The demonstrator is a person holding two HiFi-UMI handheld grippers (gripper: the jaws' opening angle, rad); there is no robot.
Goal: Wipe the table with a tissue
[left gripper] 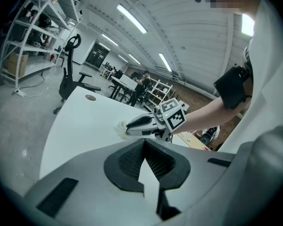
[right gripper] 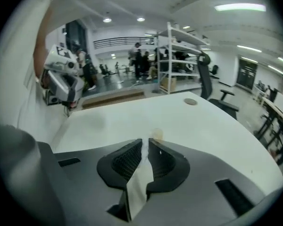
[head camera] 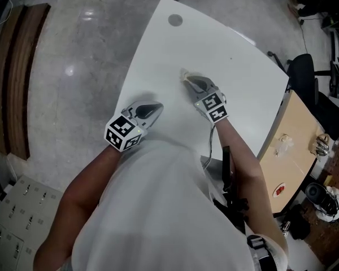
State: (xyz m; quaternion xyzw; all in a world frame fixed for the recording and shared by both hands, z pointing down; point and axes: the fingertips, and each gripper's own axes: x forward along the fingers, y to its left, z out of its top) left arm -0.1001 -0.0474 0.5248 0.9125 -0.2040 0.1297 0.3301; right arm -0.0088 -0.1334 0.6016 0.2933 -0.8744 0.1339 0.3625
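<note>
**A:** Where's the tissue?

**B:** The tissue (right gripper: 140,179) is pinched in my right claw (head camera: 191,82). It runs up between the two pads, and a small tuft pokes out past the tips. That tuft is down on the tabletop (head camera: 214,44), around the middle of the white surface.

**A:** Why hold it like that?

**B:** I think a tight grip low on the tissue leaves only the loose end to meet the surface. That way the paper does the rubbing and not the pads. I have the claw slanted down and forward, so I can press on the tuft.

**A:** So that claw is closed?

**B:** Yes, clenched on the tissue, with only the paper's thickness between the pads.

**A:** And the other one?

**B:** My left claw (head camera: 153,108) is over the near edge of the tabletop, well apart from the tissue. Its tips are together and it holds nothing. I judge it is simply parked there, out of the wiping path.
</note>
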